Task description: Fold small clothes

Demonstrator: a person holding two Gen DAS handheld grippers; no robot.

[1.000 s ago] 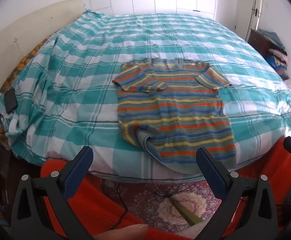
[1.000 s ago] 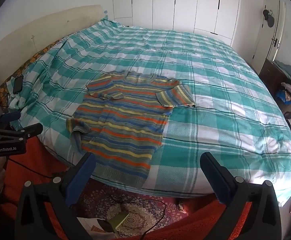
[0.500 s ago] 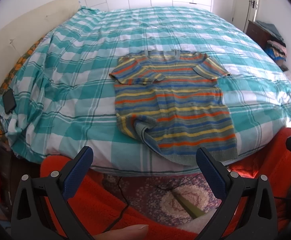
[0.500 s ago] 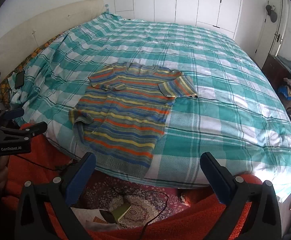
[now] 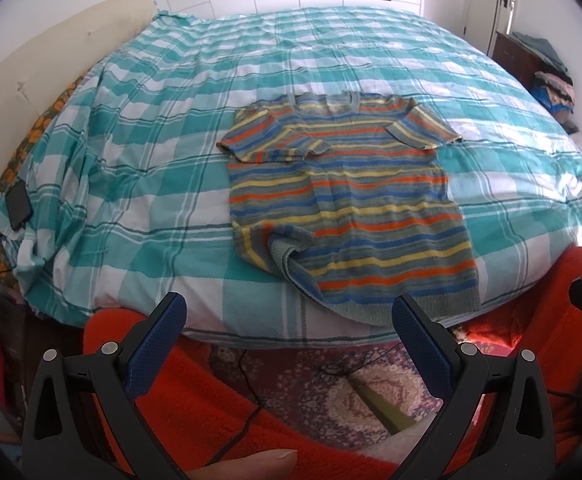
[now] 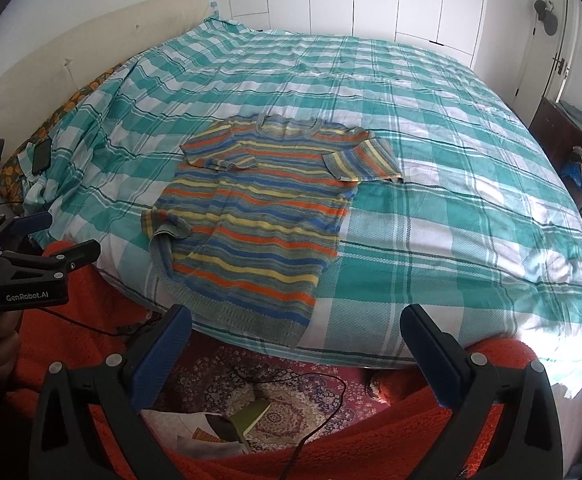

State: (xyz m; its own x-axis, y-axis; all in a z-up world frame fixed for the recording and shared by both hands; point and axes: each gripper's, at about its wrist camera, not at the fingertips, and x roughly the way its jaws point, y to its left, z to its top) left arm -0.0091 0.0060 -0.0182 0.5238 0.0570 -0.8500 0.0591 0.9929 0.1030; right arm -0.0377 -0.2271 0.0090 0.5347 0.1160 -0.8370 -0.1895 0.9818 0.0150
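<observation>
Hovering both grippers, left [image 5: 289, 314] and right [image 6: 295, 326], jaws spread, we see the striped sweater [image 5: 347, 208] unfolded on the bed [image 5: 139, 184]; folding remains.

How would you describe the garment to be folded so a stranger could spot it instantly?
Start at the big bed with the teal-and-white checked cover. Near its front edge lies a short-sleeved striped knit top, spread flat. Its orange, yellow and blue bands and one curled-up hem corner mark it out.
</observation>
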